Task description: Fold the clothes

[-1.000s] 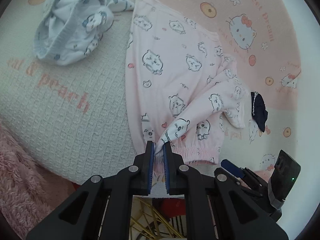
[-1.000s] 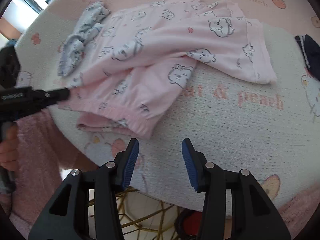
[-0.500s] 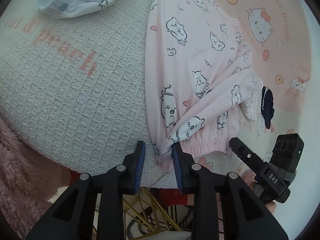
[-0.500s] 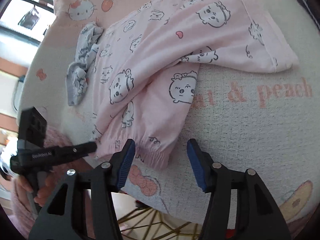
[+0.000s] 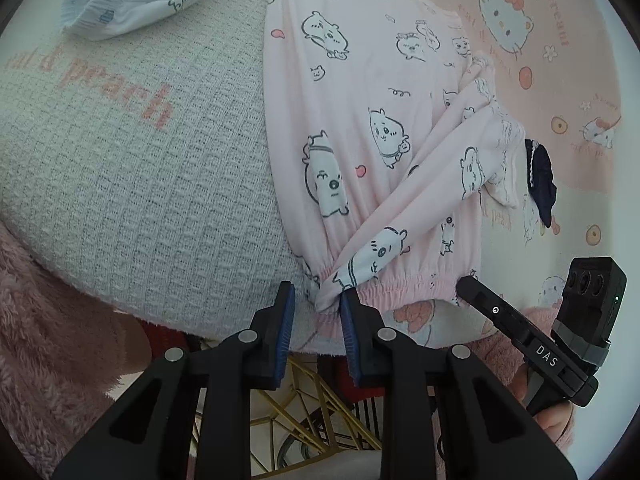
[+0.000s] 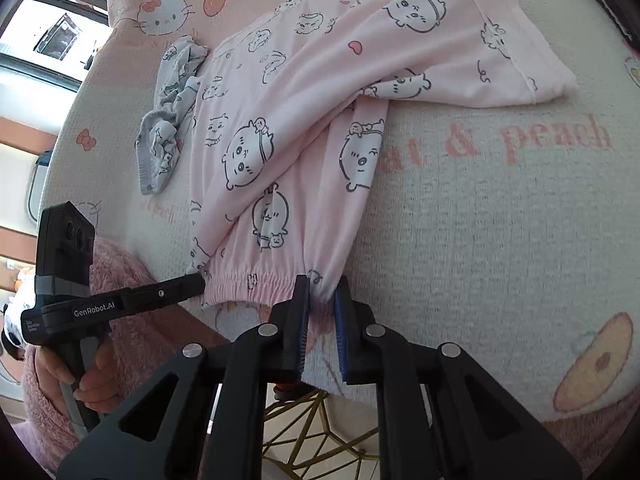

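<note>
Pink pyjama trousers (image 5: 360, 120) with cartoon prints lie on the waffle blanket (image 5: 140, 160), elastic waistband (image 5: 400, 284) at the near edge and one leg folded across. My left gripper (image 5: 317, 294) is at the waistband's left corner. Its jaws are closing, and the bunched fabric touches only the right pad (image 5: 348, 320). My right gripper (image 6: 322, 284) has its jaws closing, and they pinch the other corner of the waistband (image 6: 256, 284). Each gripper shows in the other's view, the right gripper (image 5: 464, 282) and the left gripper (image 6: 196, 280).
A crumpled pale blue-and-white garment (image 5: 132, 0) lies at the far left of the blanket. A small dark navy item (image 5: 540, 176) lies right of the trousers. The blanket's near edge drops to a gold wire frame (image 5: 312, 400). A fluffy pink sleeve (image 5: 48, 340) is at the lower left.
My left gripper let go of the fabric tip it held and stands apart around the waistband corner. My right gripper came down to the other waistband corner and closed on it.
</note>
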Demonstrator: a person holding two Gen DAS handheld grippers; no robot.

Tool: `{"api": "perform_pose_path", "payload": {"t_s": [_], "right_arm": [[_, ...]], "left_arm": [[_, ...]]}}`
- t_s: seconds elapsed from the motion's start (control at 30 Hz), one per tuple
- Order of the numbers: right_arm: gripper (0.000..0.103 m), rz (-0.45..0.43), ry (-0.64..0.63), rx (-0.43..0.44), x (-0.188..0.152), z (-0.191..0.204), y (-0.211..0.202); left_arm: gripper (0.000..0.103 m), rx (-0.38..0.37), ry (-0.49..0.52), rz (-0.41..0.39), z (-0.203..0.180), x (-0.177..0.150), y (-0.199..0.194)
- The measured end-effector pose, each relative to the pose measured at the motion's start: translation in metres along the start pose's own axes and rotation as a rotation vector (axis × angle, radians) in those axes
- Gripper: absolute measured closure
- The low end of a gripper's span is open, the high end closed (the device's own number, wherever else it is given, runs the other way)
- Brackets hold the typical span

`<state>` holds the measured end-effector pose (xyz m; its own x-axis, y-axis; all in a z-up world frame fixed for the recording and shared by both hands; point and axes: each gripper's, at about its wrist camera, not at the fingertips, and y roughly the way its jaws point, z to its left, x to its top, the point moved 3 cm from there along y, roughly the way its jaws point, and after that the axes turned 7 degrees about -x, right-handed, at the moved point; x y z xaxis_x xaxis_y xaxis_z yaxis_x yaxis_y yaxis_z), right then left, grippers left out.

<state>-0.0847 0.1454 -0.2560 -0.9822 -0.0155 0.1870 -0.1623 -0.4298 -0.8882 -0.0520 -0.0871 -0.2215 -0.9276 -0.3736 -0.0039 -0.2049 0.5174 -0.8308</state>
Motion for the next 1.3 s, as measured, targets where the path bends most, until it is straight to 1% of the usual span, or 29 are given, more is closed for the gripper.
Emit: {"api": "perform_pose_path", "payload": {"t_s": [0.03, 0.17, 0.27, 0.33, 0.4, 0.43, 0.47, 0.53, 0.57, 0.6, 0.67, 0.73, 0.8, 0.87, 0.9, 0.93, 1.0, 1.03, 1.07, 1.1, 1.13, 1.17, 1.27, 1.3], "right_arm": [[0.093, -0.005, 0.002, 0.004, -0.003, 0.0, -0.005], [0.094, -0.034, 0.004, 0.033, -0.012, 0.003, -0.02], [0.089, -0.006, 0.03, 0.023, -0.01, -0.004, -0.006], [0.086, 0.002, 0.047, 0.017, -0.006, -0.007, 0.0], [0.084, -0.052, 0.021, -0.004, -0.002, -0.002, -0.009], [0.082, -0.083, 0.003, -0.017, 0.0, 0.002, -0.014], [0.08, -0.09, -0.017, -0.03, 0.001, 0.005, -0.013], [0.069, -0.104, -0.058, -0.054, 0.002, 0.012, -0.011], [0.066, -0.111, -0.078, -0.066, 0.002, 0.015, -0.01], [0.062, -0.115, -0.098, -0.08, 0.002, 0.018, -0.009], [0.064, -0.032, -0.123, -0.148, -0.003, 0.013, 0.014], [0.064, -0.058, -0.107, -0.134, -0.002, 0.012, 0.005], [0.064, -0.106, -0.084, -0.077, -0.001, 0.01, -0.008], [0.064, -0.128, -0.09, -0.084, 0.003, 0.01, -0.012], [0.064, -0.14, -0.093, -0.088, 0.005, 0.01, -0.014], [0.064, -0.149, -0.097, -0.094, 0.006, 0.01, -0.015], [0.065, -0.079, -0.126, -0.17, 0.006, 0.009, 0.001], [0.066, -0.083, -0.15, -0.188, 0.004, 0.009, 0.002], [0.066, -0.078, -0.144, -0.204, 0.004, 0.006, -0.002], [0.066, -0.074, -0.139, -0.219, 0.003, 0.004, -0.006], [0.066, -0.082, -0.12, -0.224, 0.003, -0.002, -0.014], [0.066, -0.113, -0.075, -0.22, 0.007, -0.013, -0.026], [0.064, -0.207, 0.06, -0.205, 0.022, -0.045, -0.064], [0.064, -0.238, 0.105, -0.2, 0.026, -0.056, -0.076]], "left_arm": [[0.083, 0.002, 0.002, 0.002, -0.001, -0.003, -0.001], [0.084, 0.042, 0.041, -0.042, -0.006, 0.0, -0.01], [0.083, 0.045, 0.05, -0.059, -0.006, 0.006, -0.013], [0.083, 0.072, 0.08, -0.081, -0.009, 0.009, -0.017], [0.083, 0.109, 0.108, -0.107, -0.014, 0.014, -0.019], [0.083, 0.125, 0.117, -0.121, -0.018, 0.017, -0.019], [0.083, 0.142, 0.127, -0.134, -0.021, 0.02, -0.019], [0.081, 0.171, 0.123, -0.11, -0.014, 0.028, -0.012], [0.072, 0.188, 0.116, -0.073, -0.01, 0.029, -0.003], [0.072, 0.186, 0.112, -0.068, -0.007, 0.03, 0.0], [0.071, 0.179, 0.102, -0.058, -0.009, 0.033, -0.004], [0.071, 0.154, 0.121, -0.101, -0.013, 0.033, -0.017], [0.071, 0.128, 0.14, -0.143, -0.017, 0.033, -0.03], [0.071, 0.137, 0.212, -0.166, -0.032, 0.033, -0.032], [0.071, 0.143, 0.25, -0.161, -0.039, 0.033, -0.028], [0.071, 0.17, 0.276, -0.14, -0.044, 0.032, -0.019], [0.071, 0.225, 0.325, -0.1, -0.053, 0.031, -0.003], [0.071, 0.297, 0.323, -0.082, -0.047, 0.031, 0.0], [0.069, 0.367, 0.319, -0.064, -0.041, 0.031, 0.003], [0.069, 0.368, 0.278, -0.06, -0.035, 0.034, -0.001], [0.069, 0.357, 0.268, -0.081, -0.038, 0.037, -0.011], [0.069, 0.345, 0.26, -0.102, -0.041, 0.039, -0.02], [0.069, 0.369, 0.438, -0.151, -0.086, 0.048, -0.024], [0.069, 0.349, 0.491, -0.147, -0.103, 0.052, -0.017]]}}
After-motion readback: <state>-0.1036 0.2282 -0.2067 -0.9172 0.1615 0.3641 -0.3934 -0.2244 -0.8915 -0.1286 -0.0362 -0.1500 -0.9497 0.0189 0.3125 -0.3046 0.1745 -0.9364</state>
